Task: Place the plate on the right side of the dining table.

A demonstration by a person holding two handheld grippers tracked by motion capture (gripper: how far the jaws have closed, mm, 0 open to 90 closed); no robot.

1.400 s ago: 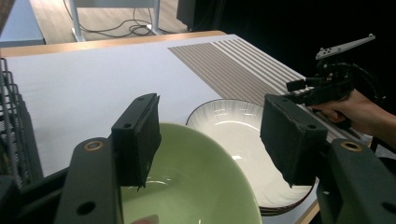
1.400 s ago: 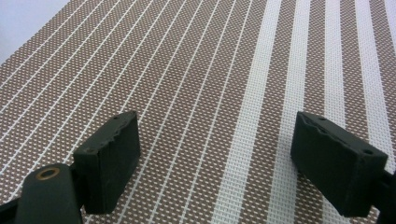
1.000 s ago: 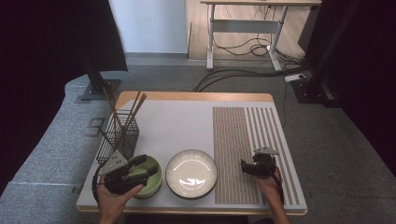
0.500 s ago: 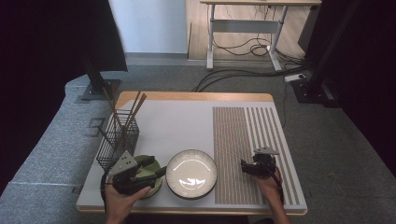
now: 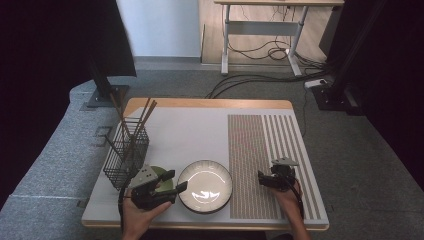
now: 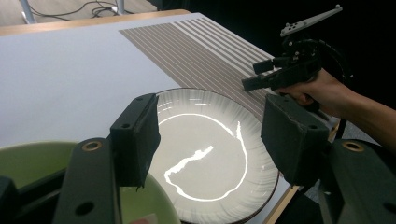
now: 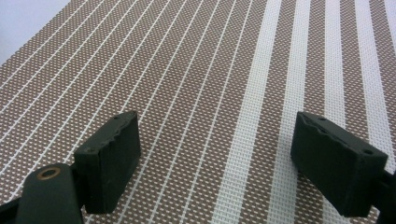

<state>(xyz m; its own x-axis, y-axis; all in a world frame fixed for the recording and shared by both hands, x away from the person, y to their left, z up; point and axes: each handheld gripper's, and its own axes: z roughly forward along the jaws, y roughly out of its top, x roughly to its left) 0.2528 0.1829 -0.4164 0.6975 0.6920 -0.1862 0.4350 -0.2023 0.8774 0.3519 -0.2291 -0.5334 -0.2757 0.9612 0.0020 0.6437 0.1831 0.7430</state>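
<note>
The left hand-held gripper (image 5: 173,181) hangs with its jaws wide apart and nothing between them, just above the near left edge of the white plate (image 5: 205,186). In the left gripper view the plate (image 6: 205,154) lies directly ahead of the jaws and below them, and the green bowl (image 6: 28,163) sits under the body of this hand-held gripper, touching or nearly touching the plate's rim. In the high view the green bowl (image 5: 161,175) is half hidden by the hand.

The right hand-held gripper (image 5: 264,180) is well apart from the plate, on its far side, and its jaws are also spread with nothing held, over the striped mat (image 7: 224,70). Behind the left hand-held gripper stands a wire basket (image 5: 125,155) with chopsticks (image 5: 142,117), on the worktop (image 5: 190,125).
</note>
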